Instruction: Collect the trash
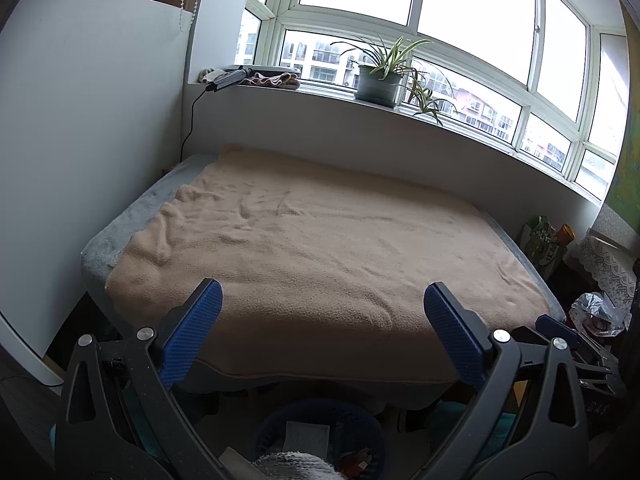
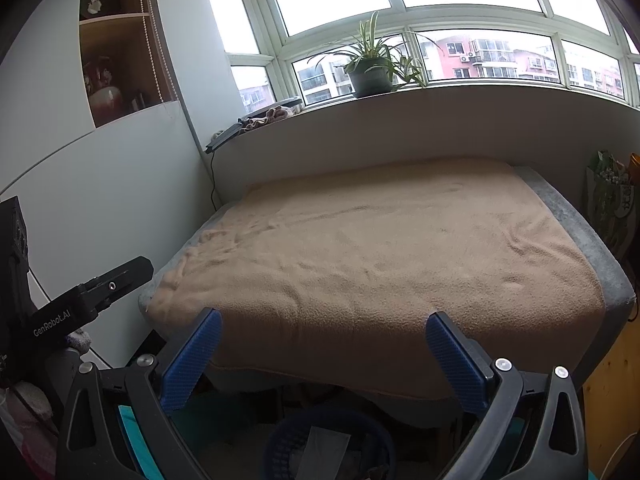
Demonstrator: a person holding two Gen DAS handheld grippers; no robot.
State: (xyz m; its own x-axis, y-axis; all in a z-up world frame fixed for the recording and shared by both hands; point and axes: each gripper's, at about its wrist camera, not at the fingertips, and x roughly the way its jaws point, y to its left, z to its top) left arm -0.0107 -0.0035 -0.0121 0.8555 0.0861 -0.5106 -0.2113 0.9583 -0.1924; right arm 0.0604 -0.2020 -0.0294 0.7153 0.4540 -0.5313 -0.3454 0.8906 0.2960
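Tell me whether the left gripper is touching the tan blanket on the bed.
Cannot tell. In the left wrist view the left gripper stands wide open over the tan blanket's front edge, but overlap hides any gap.

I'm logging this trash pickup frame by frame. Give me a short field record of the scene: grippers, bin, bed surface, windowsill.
left gripper: open, holding nothing, above the bin
right gripper: open, holding nothing, above the bin
bin: blue basket on the floor at the foot of the bed, paper scraps inside
bed surface: tan blanket, wrinkled, no loose trash visible on it
windowsill: potted plant, crumpled cloth, black device with cord
right of bed: crinkled plastic bag
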